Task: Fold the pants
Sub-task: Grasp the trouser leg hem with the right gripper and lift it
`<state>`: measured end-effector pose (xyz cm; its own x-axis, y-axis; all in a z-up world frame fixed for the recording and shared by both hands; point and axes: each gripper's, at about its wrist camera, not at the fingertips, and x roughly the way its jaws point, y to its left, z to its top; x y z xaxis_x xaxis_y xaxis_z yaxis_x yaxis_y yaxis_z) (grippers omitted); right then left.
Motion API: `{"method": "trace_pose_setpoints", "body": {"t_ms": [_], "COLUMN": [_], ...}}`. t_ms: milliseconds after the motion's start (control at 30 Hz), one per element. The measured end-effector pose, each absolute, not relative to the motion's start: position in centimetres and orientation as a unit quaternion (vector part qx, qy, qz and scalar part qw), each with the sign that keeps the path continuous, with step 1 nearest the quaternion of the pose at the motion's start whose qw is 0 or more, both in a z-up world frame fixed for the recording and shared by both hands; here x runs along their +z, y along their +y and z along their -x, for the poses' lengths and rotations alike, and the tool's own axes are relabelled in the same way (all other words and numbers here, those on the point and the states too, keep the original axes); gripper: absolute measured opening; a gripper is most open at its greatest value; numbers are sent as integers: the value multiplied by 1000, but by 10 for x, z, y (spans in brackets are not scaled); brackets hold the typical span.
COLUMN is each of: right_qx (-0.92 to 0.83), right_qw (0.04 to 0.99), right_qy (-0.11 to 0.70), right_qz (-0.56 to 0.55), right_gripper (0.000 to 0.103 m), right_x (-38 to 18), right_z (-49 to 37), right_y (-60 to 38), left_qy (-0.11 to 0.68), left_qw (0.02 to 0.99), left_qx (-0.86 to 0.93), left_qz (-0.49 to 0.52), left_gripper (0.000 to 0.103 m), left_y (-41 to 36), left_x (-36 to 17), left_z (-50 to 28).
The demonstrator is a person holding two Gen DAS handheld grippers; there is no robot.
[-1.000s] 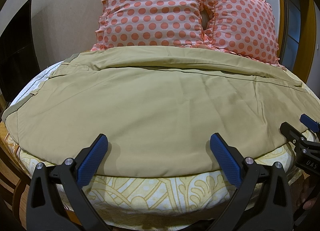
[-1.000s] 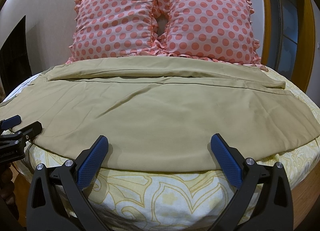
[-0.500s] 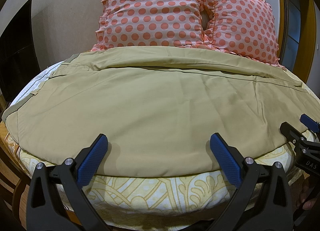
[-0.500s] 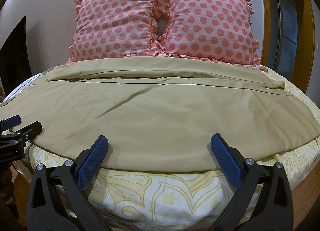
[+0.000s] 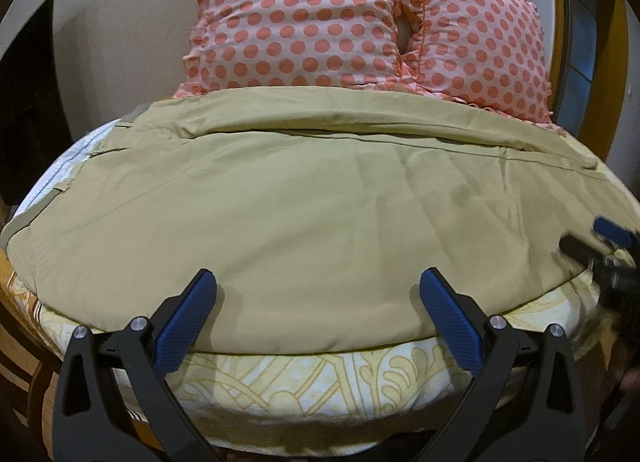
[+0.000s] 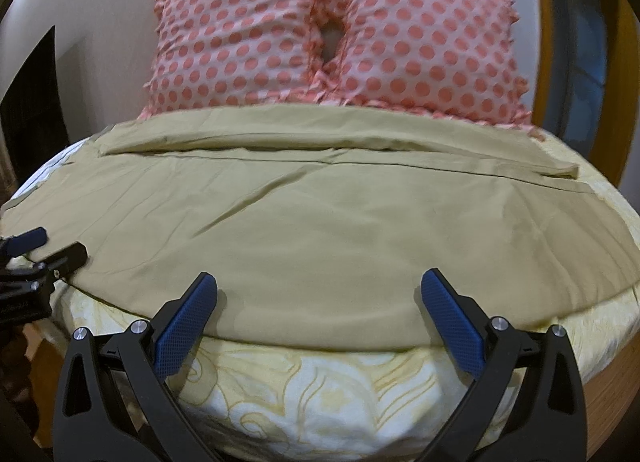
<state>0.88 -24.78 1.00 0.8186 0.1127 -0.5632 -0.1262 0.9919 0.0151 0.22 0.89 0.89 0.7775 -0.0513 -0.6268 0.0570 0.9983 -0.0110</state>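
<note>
Left wrist view: left claw (image 5: 318,316) is spread wide with nothing between its fingers, sitting just short of the near edge of the pants (image 5: 304,214). Pants are khaki, laid out lengthwise across the bed (image 5: 320,378), waistband end to the left, hem end to the right. The two legs look already stacked one over the other; a second long edge runs along the far side, just in front of the two polka-dot pillows (image 5: 360,22).

Right wrist view: right claw (image 6: 320,314) likewise wide open and holding nothing, at the near edge of the pants (image 6: 340,230) toward the hem half. A few diagonal creases cross the middle of the cloth. This frame is somewhat blurred.

Each view catches the other claw at its side margin: right claw at the right edge of the left view, left claw (image 6: 40,248) at the left edge of the right view. Both are at the fabric edge; contact can't be confirmed.

Progress estimate: early. Leg-on-leg fold looks done, nothing gripped. Remaining, as I judge it: grab the near edge or one end, fold across the length once or twice, flatten the creases.
</note>
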Motion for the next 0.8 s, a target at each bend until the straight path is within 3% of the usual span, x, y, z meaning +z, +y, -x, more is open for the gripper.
{"method": "trace_pose_setpoints", "body": {"t_ms": [167, 300, 367, 433, 467, 733, 800], "right_qx": [22, -40, -76, -128, -150, -262, -289], "right_qw": [963, 945, 928, 903, 891, 837, 837], "right_qy": [268, 304, 326, 356, 367, 375, 372], "right_qz": [-23, -111, -161, -204, -223, -302, -279], "right_gripper": [102, 102, 87, 55, 50, 49, 49], "right_x": [67, 90, 89, 82, 77, 50, 47], "right_z": [-57, -144, -192, -240, -260, -354, -362], "right_y": [-298, -360, -395, -431, -446, -518, -524], "left_qy": [288, 280, 281, 285, 285, 304, 313], "left_qw": [958, 960, 960, 958, 959, 953, 950], "left_qx": [-3, 5, 8, 6, 6, 7, 7], "left_qz": [-10, -5, -4, 2, 5, 12, 13], "left_gripper": [101, 101, 101, 101, 101, 101, 101], "left_y": [22, 29, 31, 33, 34, 40, 42], "left_x": [35, 45, 46, 48, 49, 39, 35], "left_z": [-15, -32, -40, -50, -54, -73, -78]}}
